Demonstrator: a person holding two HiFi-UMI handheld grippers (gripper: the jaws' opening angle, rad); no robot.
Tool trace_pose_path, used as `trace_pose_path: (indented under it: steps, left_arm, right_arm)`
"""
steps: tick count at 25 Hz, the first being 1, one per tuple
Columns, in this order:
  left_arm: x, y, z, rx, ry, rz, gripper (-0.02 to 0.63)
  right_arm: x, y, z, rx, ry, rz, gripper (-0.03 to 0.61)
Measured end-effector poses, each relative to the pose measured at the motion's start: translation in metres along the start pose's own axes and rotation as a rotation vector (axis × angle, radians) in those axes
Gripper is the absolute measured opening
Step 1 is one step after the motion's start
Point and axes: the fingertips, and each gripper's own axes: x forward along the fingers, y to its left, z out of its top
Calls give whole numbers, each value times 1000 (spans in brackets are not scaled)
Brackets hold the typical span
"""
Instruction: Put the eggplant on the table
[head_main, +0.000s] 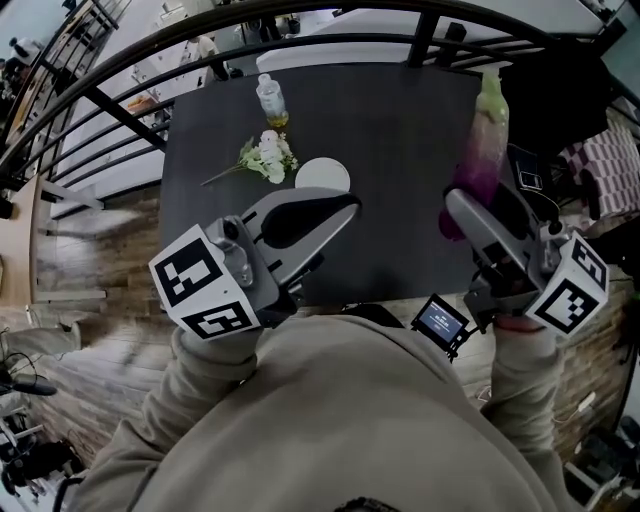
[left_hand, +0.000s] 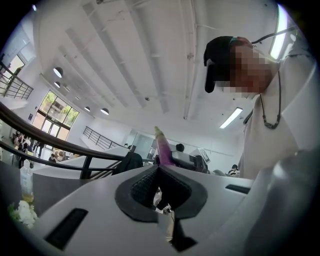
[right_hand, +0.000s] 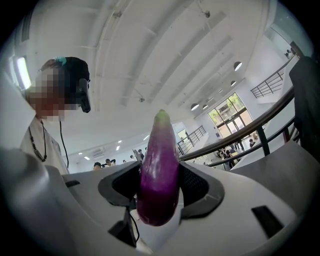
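Note:
A long purple eggplant (head_main: 480, 150) with a pale green tip sticks forward out of my right gripper (head_main: 462, 215), above the right part of the black table (head_main: 400, 130). In the right gripper view, the eggplant (right_hand: 160, 170) stands between the two jaws, whose pads press on its sides, so my right gripper (right_hand: 160, 182) is shut on it. My left gripper (head_main: 340, 205) hovers over the table's near edge at the left, its jaws meeting at the tips with nothing between them. The left gripper (left_hand: 159, 169) view shows the eggplant (left_hand: 164, 147) just beyond the closed tips.
On the table's far left part stand a small clear bottle (head_main: 270, 100), a sprig of white flowers (head_main: 265, 157) and a white disc (head_main: 322, 176). A black railing (head_main: 120, 110) curves round the table. Dark clothing (head_main: 550, 90) and a checked cloth (head_main: 600, 160) lie at the right.

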Motion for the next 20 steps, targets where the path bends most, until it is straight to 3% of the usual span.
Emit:
trace_pose_path:
  steps: [8,14,20]
  left_arm:
    - [54,29,-12,-31,53,60,6]
    - [59,26,-16,-29,89,62,6]
    - [53,38,-6,-14,86,43,6]
  right_arm:
    - [-9,-55,6,40,36,27,241]
    - [-7,-63,-2,72,34,54,241]
    - [5,-60,1,36,28,41,241]
